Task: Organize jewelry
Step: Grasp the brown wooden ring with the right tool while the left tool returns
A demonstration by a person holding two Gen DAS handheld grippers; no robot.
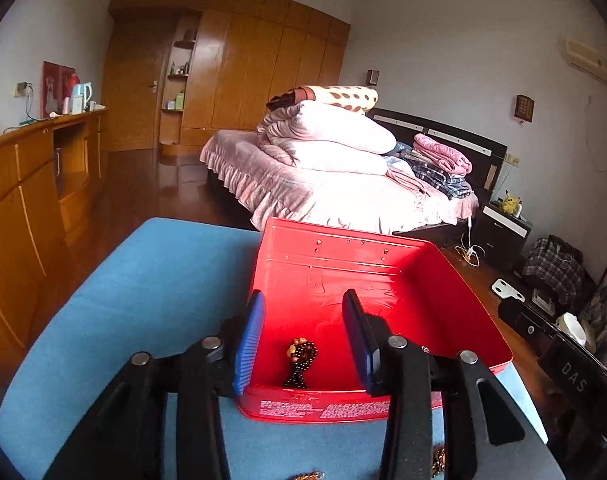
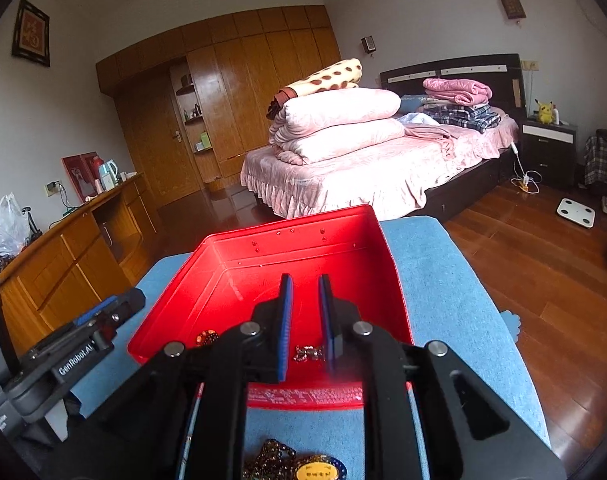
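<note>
An open red tin box point(image 1: 343, 256) point(image 2: 287, 236) stands on a blue cloth. A dark bead bracelet point(image 1: 300, 362) point(image 2: 206, 337) lies on the box floor near its front wall. My left gripper point(image 1: 303, 296) hangs over it, open, with the pads clear of the beads. My right gripper point(image 2: 305, 278) is over the box's front right part, its blue pads a narrow gap apart with nothing pressed between them. Below that gap a small silver chain piece point(image 2: 309, 354) lies on the box floor. The left gripper point(image 2: 103, 314) shows at the box's left side.
More jewelry lies on the blue cloth point(image 2: 443, 280) in front of the box: a gold medallion point(image 2: 317, 471) and a beaded chain point(image 2: 271, 458). The cloth-covered surface ends just beyond the box. Past it are a wooden floor point(image 2: 523, 260), a bed point(image 2: 363, 168) and a dresser point(image 1: 31, 184).
</note>
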